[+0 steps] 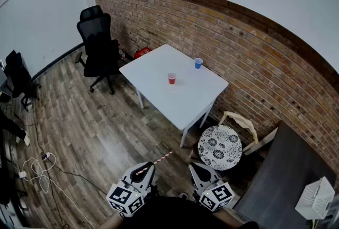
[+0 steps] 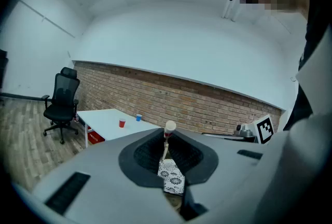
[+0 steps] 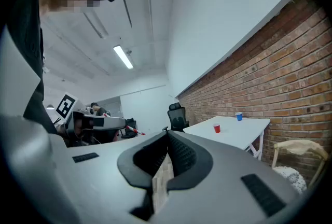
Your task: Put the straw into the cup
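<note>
- The thin red-and-white striped straw is not on the table; it sits crosswise in the left gripper, whose jaws are pinched narrow on it, most of its length sticking out towards the right gripper; in the left gripper view its pale round end pokes up just past the jaw tips.
- The right gripper carries nothing; its own view shows the jaws brought together at the tips with only wooden floor seen in the slit below.
- The small red plastic cup and the small blue plastic cup stand upright and apart on the white rectangular table, well away from both grippers, against the brick wall; which one is meant I cannot tell.
- Judged by its look, the straw is very light and hollow; a hard pinch would likely flatten or kink it, and a loose one would let it swivel; a gentle hold near one end, as it is taken now, leaves a long free length to lower in.
- The cups look light and easy to tip; a straw leaning on the rim might push one over, so the free gripper could steady the cup's wall.
- A black office chair and a round floral-patterned stool flank the table.
</note>
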